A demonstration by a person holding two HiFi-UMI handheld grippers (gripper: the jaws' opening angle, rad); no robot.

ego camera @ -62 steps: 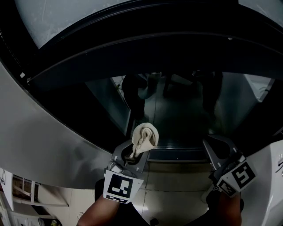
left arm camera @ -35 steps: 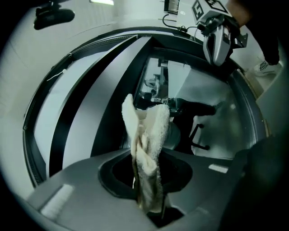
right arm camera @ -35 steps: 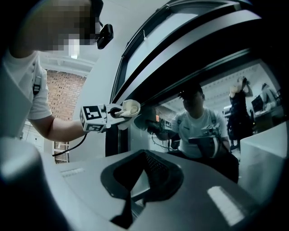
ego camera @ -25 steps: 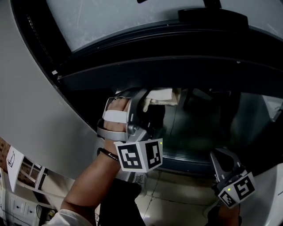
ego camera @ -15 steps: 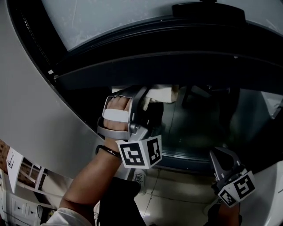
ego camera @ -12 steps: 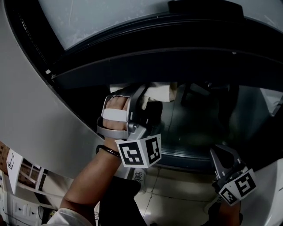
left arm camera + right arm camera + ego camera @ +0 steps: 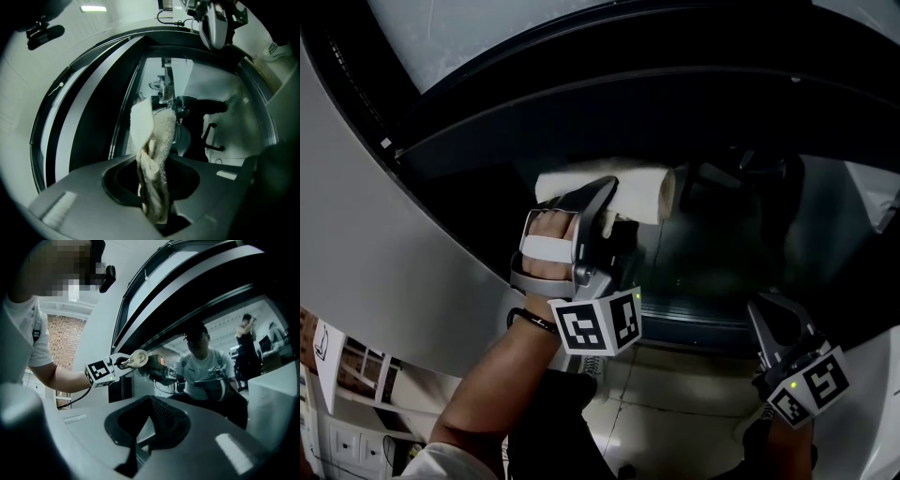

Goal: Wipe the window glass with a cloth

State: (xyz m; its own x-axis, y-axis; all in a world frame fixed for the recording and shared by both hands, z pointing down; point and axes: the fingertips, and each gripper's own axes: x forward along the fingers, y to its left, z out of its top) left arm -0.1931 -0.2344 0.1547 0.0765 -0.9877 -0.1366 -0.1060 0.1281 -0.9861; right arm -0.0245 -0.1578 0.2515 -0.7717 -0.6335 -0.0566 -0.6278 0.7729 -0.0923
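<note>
A cream cloth (image 7: 609, 193), rolled and folded, is pressed on the dark window glass (image 7: 722, 246) just under the black upper frame. My left gripper (image 7: 606, 201) is raised and shut on the cloth, with a hand in its white strap. In the left gripper view the cloth (image 7: 152, 154) stands up between the closed jaws. My right gripper (image 7: 772, 317) hangs low at the right, shut and holding nothing, apart from the glass. The right gripper view shows the left gripper (image 7: 110, 369) and the cloth (image 7: 138, 357) at the glass.
A thick black frame (image 7: 609, 103) curves above the glass, with a grey panel (image 7: 384, 262) to the left. The glass reflects a person and a room. A second person (image 7: 246, 341) stands far right in the right gripper view. Tiled floor (image 7: 675, 412) lies below.
The left gripper has lifted the cloth from low near the sill to the top of the glass, then slid it slightly down from the frame edge. The right gripper has stayed low.
</note>
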